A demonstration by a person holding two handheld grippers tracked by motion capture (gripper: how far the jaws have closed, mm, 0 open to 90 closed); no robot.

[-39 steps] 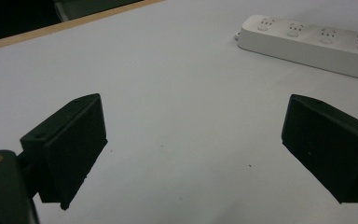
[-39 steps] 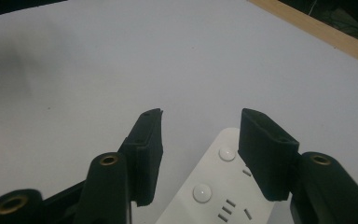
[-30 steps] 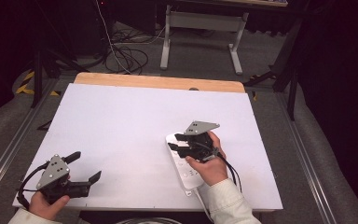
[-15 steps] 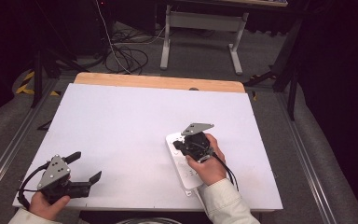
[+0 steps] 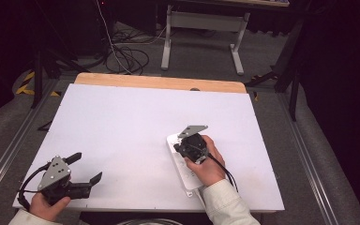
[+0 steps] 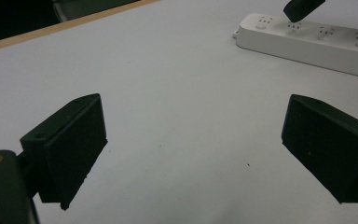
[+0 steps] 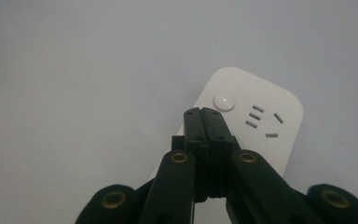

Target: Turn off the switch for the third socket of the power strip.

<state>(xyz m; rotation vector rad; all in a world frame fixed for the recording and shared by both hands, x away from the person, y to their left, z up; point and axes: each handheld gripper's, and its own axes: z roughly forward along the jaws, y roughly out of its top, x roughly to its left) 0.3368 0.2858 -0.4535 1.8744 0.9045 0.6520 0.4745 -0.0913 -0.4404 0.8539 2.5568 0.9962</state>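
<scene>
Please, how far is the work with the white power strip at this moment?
Done: the right gripper is shut, its tips over the power strip just beside the round button. In hand: the approach to that button; whether the tips touch the strip I cannot tell. Left: probably the press itself. The left gripper is open near the table front edge, apart from the strip.

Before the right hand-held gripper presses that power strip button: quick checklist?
1. Right hand-held gripper jaws shut for a blunt tip: ok.
2. Tip lined up with the round button: ok, tip sits just short of it.
3. Tip touching the button: cannot tell.
4. Power strip flat on the table: ok.
5. Left hand-held gripper open and apart from the strip: ok.
6. Strip braced against sliding: not ok, nothing holds it.
</scene>
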